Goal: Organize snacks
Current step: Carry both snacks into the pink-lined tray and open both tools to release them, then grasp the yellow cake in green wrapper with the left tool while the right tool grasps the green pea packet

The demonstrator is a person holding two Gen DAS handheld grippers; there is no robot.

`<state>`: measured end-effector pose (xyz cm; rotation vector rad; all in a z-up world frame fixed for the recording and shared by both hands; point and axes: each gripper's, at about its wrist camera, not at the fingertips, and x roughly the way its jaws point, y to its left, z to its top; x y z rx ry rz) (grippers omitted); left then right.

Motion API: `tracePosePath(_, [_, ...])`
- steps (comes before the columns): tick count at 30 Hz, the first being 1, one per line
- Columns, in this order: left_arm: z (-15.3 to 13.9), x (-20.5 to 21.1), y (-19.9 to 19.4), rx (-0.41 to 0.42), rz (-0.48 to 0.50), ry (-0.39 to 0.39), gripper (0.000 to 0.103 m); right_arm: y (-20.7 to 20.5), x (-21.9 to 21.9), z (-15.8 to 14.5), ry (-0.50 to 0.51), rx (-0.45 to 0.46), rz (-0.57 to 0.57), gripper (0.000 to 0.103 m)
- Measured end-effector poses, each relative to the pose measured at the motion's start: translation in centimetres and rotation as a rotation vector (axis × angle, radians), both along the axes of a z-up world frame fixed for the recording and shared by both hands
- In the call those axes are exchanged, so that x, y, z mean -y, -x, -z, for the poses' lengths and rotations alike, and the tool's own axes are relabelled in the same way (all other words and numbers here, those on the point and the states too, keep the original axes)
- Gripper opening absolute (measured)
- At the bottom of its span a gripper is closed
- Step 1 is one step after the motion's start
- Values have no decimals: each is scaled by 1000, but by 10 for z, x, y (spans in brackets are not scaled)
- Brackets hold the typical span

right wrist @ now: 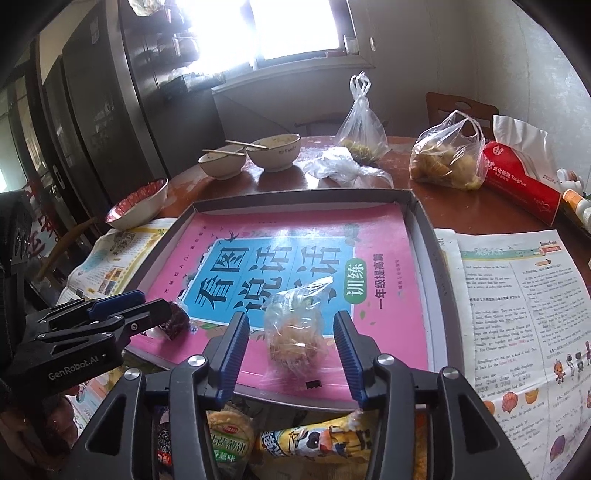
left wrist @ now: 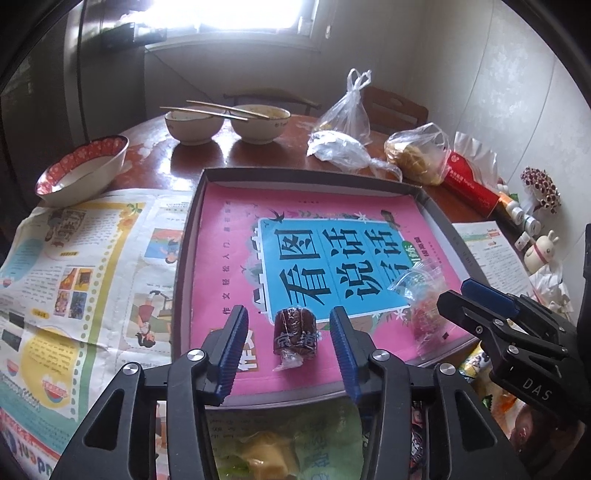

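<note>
Two wrapped snacks, a dark roll (left wrist: 294,334) and a clear packet (right wrist: 297,336), lie in the tray (right wrist: 437,258), each between a tool's parted, empty jaws, left tool (left wrist: 289,345), right tool (right wrist: 291,349); more packets (right wrist: 314,446) wait near.

Daylight is blowing out the window (left wrist: 236,14) at top centre, while fisheye corners are darkening and bending both views.

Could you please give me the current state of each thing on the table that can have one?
Left gripper: open, pads clear of the dark wrapped snack lying between them.
Right gripper: open around the clear-wrapped snack, not pressing it.
Tray: holds a pink book and both snacks.
Two pale bowls: used, chopsticks across them.
Red-patterned bowl: tilted.
Plastic bags: knotted shut.
</note>
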<state>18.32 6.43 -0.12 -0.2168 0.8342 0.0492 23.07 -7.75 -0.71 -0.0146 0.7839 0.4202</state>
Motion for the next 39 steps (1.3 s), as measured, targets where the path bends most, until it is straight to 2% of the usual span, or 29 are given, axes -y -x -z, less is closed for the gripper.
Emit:
tracePosePath(17, [-26, 6, 31, 56, 21, 14, 57, 27, 19, -28, -42, 49, 1, 60])
tracePosePath(21, [-30, 3, 37, 63, 16, 25, 62, 36, 24, -34, -54, 57, 2, 63])
tracePosePath(39, [-38, -2, 67, 52, 8, 10, 64, 72, 48, -49, -56, 99, 12, 69])
